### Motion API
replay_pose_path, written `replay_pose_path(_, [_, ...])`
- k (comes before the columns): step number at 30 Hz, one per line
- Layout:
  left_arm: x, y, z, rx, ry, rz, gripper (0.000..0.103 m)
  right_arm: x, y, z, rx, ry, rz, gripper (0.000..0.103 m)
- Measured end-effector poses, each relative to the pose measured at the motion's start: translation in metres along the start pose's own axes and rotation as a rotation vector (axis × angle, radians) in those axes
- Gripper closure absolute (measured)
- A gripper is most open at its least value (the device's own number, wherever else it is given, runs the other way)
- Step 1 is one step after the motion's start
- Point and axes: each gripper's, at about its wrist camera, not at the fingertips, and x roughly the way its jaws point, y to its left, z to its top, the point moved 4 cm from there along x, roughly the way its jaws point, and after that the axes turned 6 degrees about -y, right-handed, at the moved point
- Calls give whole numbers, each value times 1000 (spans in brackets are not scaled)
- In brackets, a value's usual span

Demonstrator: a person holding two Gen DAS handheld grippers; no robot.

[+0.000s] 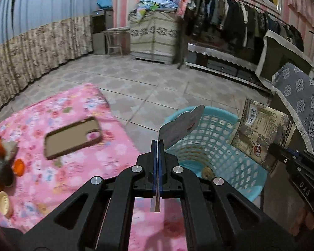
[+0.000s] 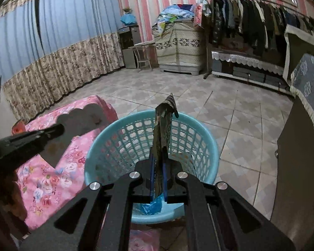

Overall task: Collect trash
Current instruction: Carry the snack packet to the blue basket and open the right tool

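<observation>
In the left wrist view my left gripper [image 1: 158, 144] is shut on a pale card with a scalloped edge [image 1: 182, 125], held over the near left rim of a light blue plastic basket [image 1: 247, 179]. My right gripper [image 1: 272, 148] comes in from the right, shut on a printed beige wrapper [image 1: 261, 133] above the basket's right side. In the right wrist view the right gripper [image 2: 158, 159] pinches that wrapper [image 2: 164, 129] edge-on over the basket [image 2: 131, 138]. The left gripper [image 2: 59, 128] with the card [image 2: 83, 117] shows at the left. A blue plastic scrap [image 2: 150, 206] lies inside the basket.
A pink floral blanket [image 1: 106, 163] covers the surface left of the basket, with a brown phone case [image 1: 73, 138] and orange and grey toys [image 1: 2, 163] on it. A cloth-covered cabinet [image 2: 299, 167] stands close on the right. Tiled floor [image 2: 219, 104] stretches beyond.
</observation>
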Motion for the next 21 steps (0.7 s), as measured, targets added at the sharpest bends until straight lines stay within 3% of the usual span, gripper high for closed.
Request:
replay_pose_path(8, [32, -36, 6, 37, 8, -79, 102, 10, -18, -5, 45, 22, -21, 97])
replay_pose_path(10, [37, -38, 8, 33, 16, -78, 90, 12, -19, -5, 42, 26, -26, 97])
replay_pose_path(12, [38, -30, 12, 14, 10, -57, 58, 13, -19, -5, 36, 28, -27, 97])
replay_pose_path(14, [34, -21, 14, 6, -16, -21, 40, 14, -18, -7, 27, 31, -29, 97])
replay_pose_path(21, [-7, 28, 17, 8, -105, 162, 15, 28, -1, -14, 12, 48, -5, 97])
